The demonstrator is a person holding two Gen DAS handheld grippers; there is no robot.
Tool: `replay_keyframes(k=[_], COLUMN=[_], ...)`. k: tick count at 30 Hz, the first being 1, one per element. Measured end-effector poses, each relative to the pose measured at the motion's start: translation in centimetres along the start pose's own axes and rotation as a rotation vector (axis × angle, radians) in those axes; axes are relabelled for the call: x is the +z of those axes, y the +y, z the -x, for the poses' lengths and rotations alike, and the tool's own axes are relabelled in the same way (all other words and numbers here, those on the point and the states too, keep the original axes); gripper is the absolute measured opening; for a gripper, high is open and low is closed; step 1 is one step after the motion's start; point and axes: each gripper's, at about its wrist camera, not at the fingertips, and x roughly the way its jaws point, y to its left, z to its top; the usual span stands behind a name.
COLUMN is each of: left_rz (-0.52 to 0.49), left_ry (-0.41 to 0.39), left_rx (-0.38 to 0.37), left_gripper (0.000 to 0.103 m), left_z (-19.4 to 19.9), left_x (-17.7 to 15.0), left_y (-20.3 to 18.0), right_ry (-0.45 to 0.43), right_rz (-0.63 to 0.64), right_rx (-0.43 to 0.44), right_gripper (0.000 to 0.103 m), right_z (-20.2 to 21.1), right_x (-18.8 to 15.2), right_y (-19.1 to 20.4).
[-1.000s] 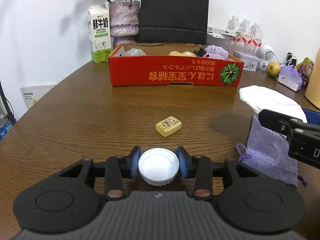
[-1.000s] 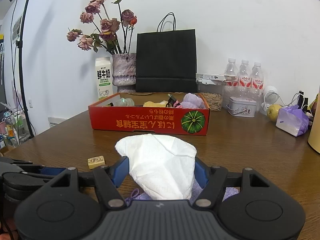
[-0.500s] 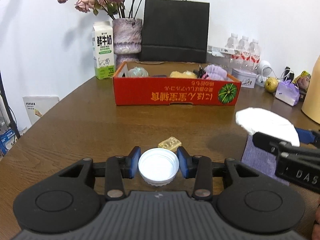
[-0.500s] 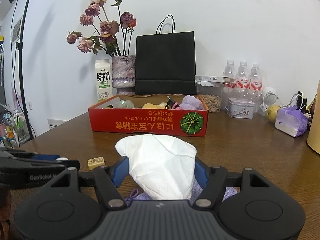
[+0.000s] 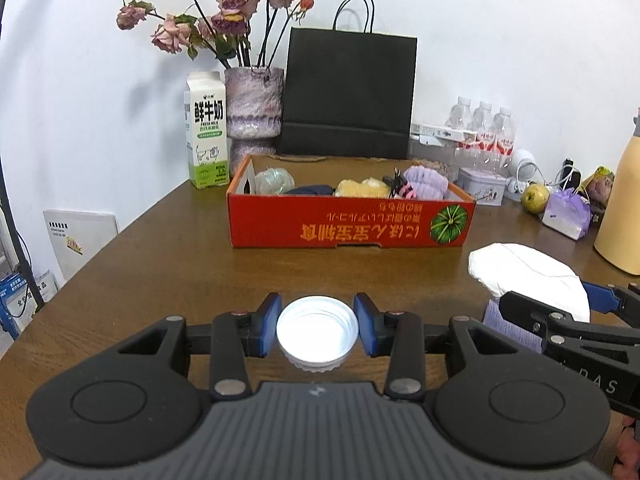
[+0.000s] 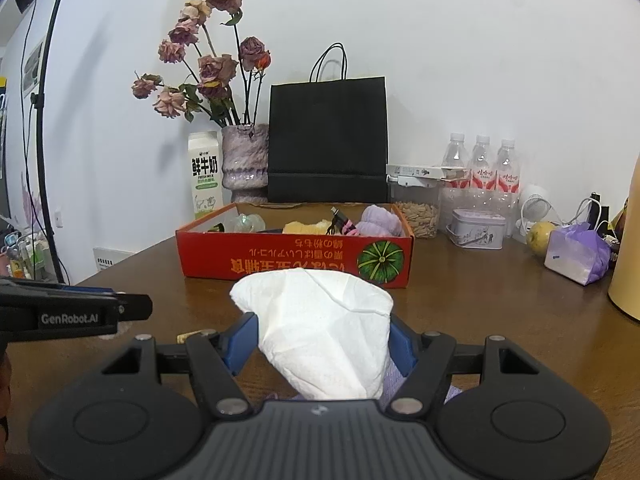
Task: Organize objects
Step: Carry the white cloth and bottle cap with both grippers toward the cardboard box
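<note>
A: Two tongs, each one closed on a thing?

B: Yes. The left gripper (image 5: 317,329) pinches a white cap (image 5: 317,334) between its blue pads (image 5: 269,328), open side up, above the table (image 5: 160,264). The right gripper (image 6: 320,344) squeezes a white tissue (image 6: 320,328); it sticks out forward from the pads.

A: Where is the box?

B: At 12 o'clock from both, well apart. The red box (image 5: 348,228) has upside-down writing and a pumpkin picture (image 5: 448,224).

A: Other words you can read?

B: The milk carton (image 5: 206,130), at 11 o'clock, says "FRESH MILK". In the right view, the left gripper at 9 o'clock shows "GenRobot.AI".
</note>
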Motion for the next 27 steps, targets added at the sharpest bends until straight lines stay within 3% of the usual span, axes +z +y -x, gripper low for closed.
replay_keyframes(k=[27], left_rz=[0.008], left_ry=[-0.067], left_rx=[-0.017], left_gripper=[0.041], left_z=[-1.3], left_x=[4.6], left_y=[0.7], right_ry=[-0.041], right_rz=[0.024], right_rx=[-0.005], right_gripper=[0.067], right_z=[-2.2], right_x=[4.4], right_y=[0.9])
